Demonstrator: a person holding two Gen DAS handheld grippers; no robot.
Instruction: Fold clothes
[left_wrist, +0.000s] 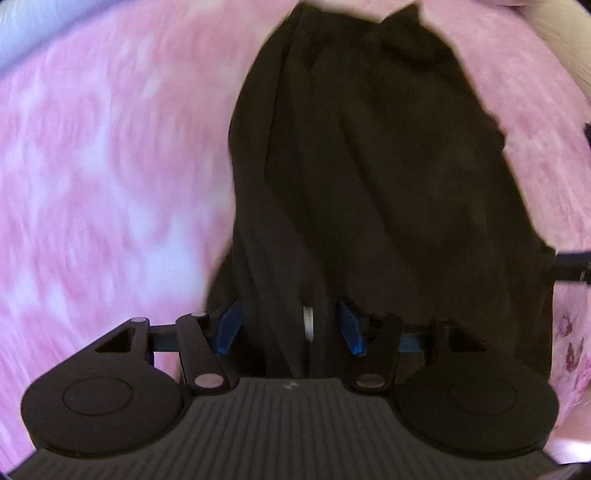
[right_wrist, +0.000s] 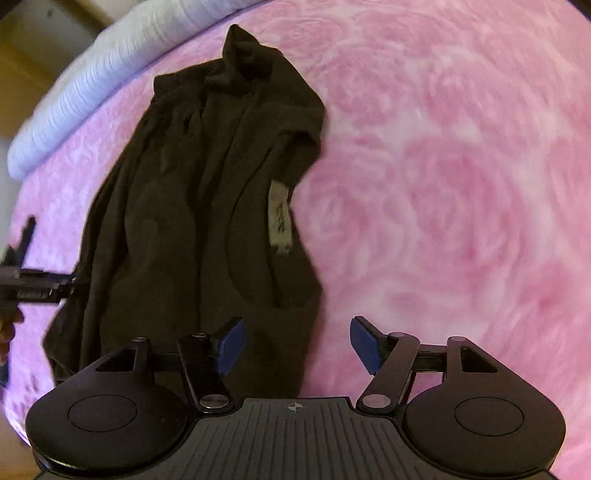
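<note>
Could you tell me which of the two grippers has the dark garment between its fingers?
The left gripper: the dark garment bunches up between its blue fingers. The right gripper stands open at the garment's edge, with only flat cloth and pink blanket between its fingers.

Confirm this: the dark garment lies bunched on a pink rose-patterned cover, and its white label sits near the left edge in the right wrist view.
Not quite. The dark garment does lie bunched on the pink rose-patterned cover, but the right wrist view shows its white label near the right edge, not the left.
</note>
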